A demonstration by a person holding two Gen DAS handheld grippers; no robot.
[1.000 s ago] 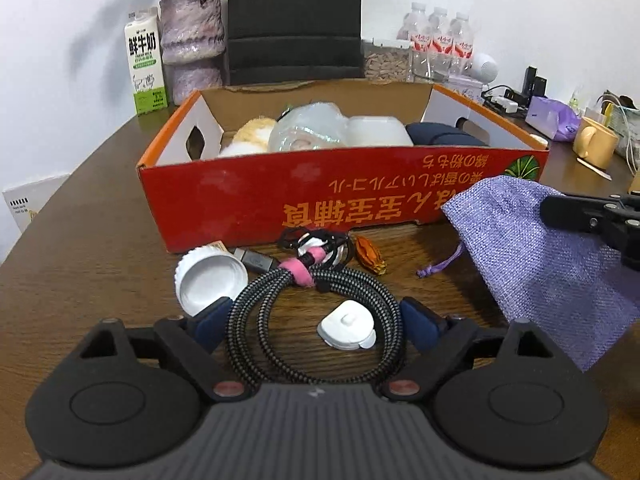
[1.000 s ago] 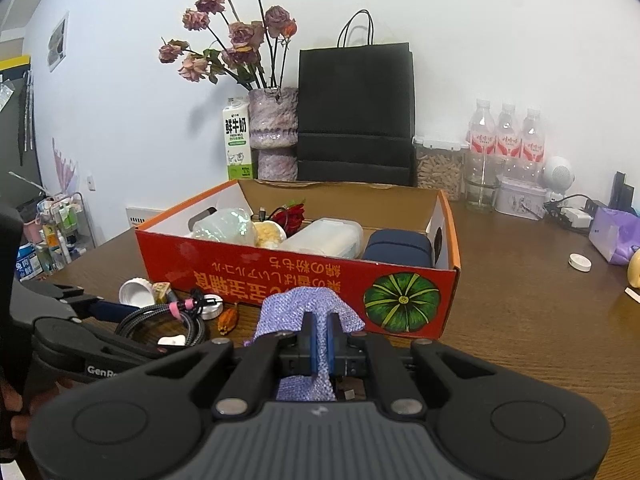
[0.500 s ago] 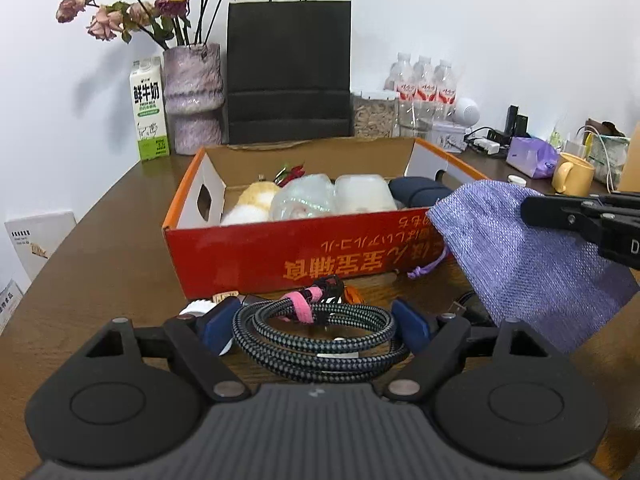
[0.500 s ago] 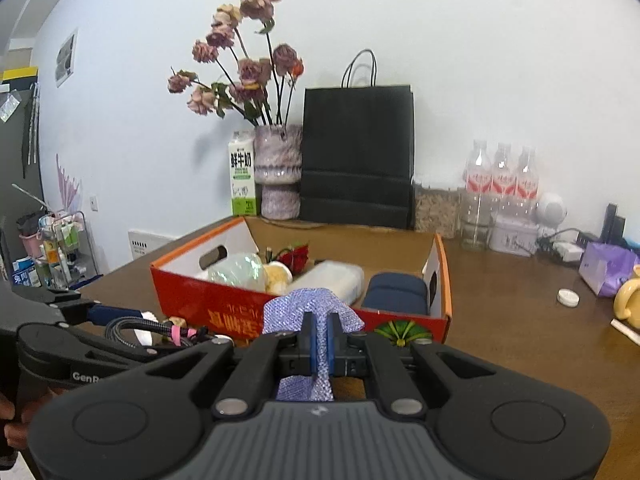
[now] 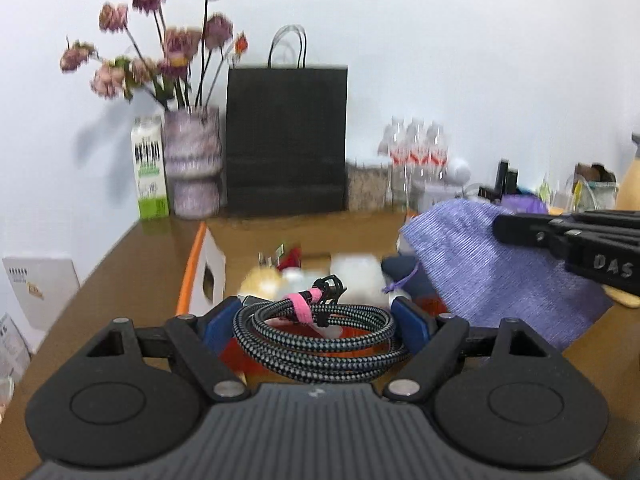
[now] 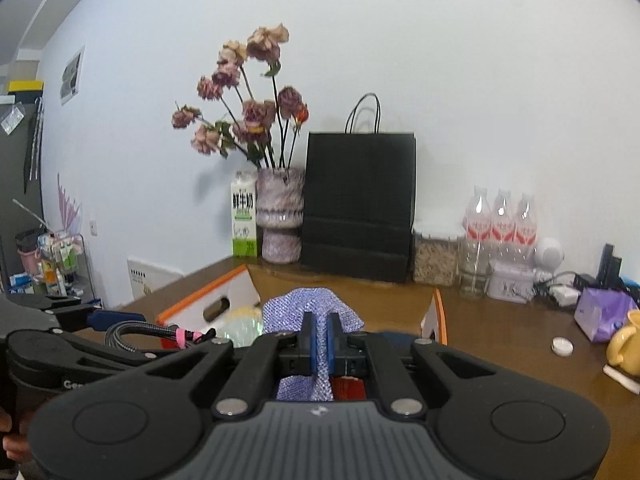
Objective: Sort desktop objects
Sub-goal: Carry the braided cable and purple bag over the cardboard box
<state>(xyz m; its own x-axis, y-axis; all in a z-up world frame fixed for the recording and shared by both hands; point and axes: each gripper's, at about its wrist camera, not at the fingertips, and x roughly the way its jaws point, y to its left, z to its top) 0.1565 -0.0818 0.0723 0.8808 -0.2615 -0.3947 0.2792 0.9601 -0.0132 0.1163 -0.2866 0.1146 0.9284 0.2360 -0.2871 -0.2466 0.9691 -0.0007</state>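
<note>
My left gripper (image 5: 318,322) is shut on a coiled black-and-white braided cable (image 5: 320,340) with a pink strap, held in the air above the near wall of the red-orange cardboard box (image 5: 202,268). My right gripper (image 6: 319,338) is shut on a purple woven pouch (image 6: 312,314), also lifted over the box (image 6: 208,304); the pouch hangs at the right in the left wrist view (image 5: 492,264). The cable shows at the left in the right wrist view (image 6: 136,330). The box holds a white container, a dark blue case and other blurred items.
At the back stand a vase of dried roses (image 6: 278,216), a milk carton (image 6: 244,220), a black paper bag (image 6: 360,204) and water bottles (image 6: 500,220). A yellow mug (image 6: 626,342), a purple packet (image 6: 604,312) and a white cap (image 6: 562,346) are at the right.
Both grippers have risen from the table. The cable came up off the tabletop and now hangs over the box's near wall; the pouch rose with the right gripper over the box.
</note>
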